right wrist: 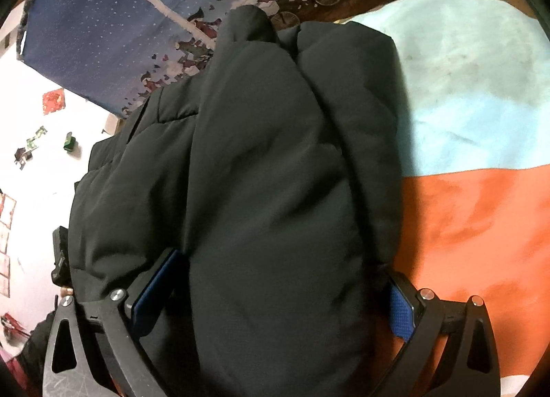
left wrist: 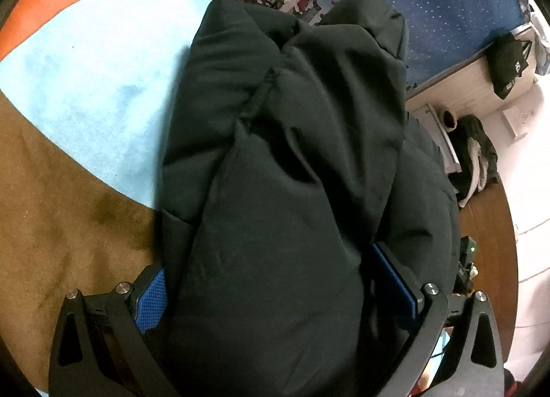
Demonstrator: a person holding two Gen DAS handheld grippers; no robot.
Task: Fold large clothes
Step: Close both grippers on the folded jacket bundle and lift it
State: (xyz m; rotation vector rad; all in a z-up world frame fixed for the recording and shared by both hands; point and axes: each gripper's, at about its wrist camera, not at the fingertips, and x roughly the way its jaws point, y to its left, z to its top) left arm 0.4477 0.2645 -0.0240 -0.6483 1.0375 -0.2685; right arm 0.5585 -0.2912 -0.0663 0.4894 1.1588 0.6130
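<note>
A large black padded jacket [left wrist: 292, 156] lies bunched on a blanket with light blue, orange and brown panels [left wrist: 86, 70]. My left gripper [left wrist: 275, 287] has its blue-padded jaws wide apart with a thick fold of the jacket between them. In the right wrist view the same jacket [right wrist: 257, 173] fills the middle, and my right gripper [right wrist: 275, 297] also holds a thick bulge of it between its spread blue pads. The fingertips of both grippers are buried in the fabric.
A patterned dark blue bedcover [left wrist: 429, 1] lies beyond the jacket. To the right in the left wrist view are a wooden floor [left wrist: 488, 242], a pile of clothes [left wrist: 474, 156] and a black bag [left wrist: 508, 63]. A white floor with small items [right wrist: 34, 142] shows left in the right wrist view.
</note>
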